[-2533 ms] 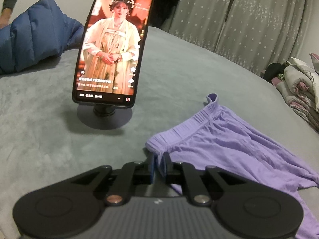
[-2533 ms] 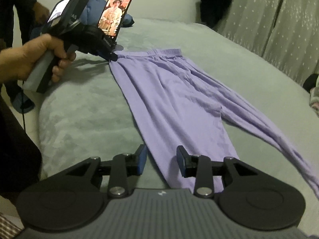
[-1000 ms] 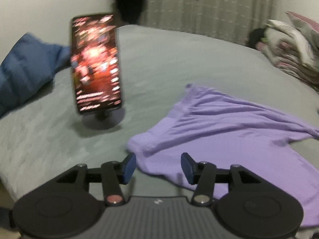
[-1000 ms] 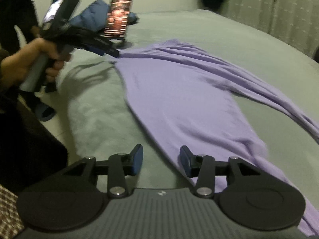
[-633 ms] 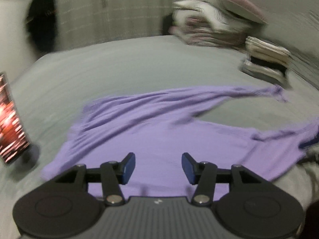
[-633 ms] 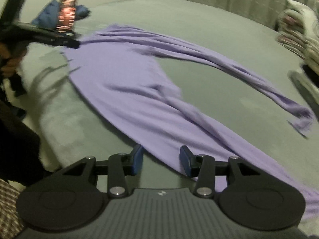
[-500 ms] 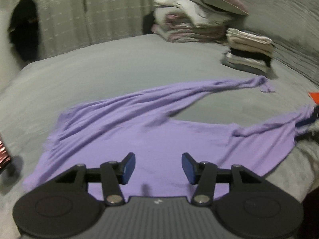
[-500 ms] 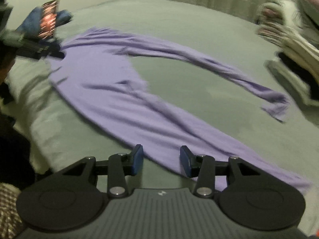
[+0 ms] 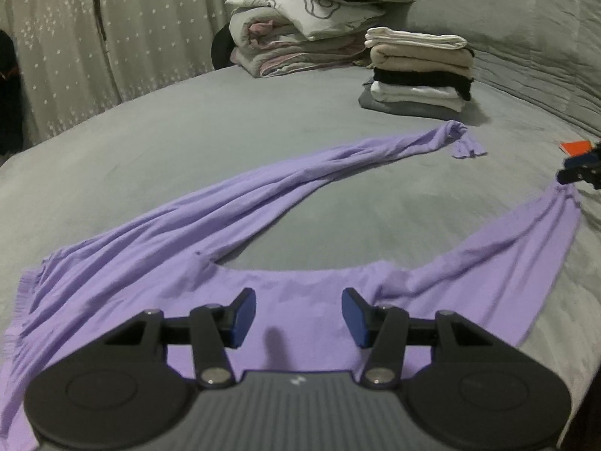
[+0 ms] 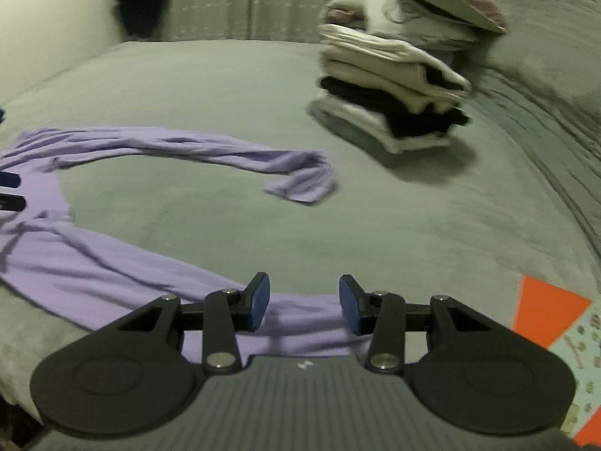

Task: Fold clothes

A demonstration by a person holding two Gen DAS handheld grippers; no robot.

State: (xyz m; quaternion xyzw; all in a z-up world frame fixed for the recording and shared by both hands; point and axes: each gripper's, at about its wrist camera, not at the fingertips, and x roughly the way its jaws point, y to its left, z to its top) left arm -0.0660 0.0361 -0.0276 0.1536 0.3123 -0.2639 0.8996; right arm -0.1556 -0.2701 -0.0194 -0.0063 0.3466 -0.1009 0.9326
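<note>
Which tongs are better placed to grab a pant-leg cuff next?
Likely right. The right tongs hang open directly over the near cuff of the purple pants; the left tongs, also open, are over the seat.

A bedroom (bed, curtains, folded bedding).

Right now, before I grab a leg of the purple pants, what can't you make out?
- Near leg cuff: in the right wrist view the right gripper body covers the end of the purple pants.
- Waistband: cut off at the left edge of the left wrist view.
- Folded clothes stack: motion-blurred in the right wrist view.
- Orange item: cut off by the edge, unidentifiable.
- Left gripper: jaws open over the seat area; contact with the cloth unclear.
</note>
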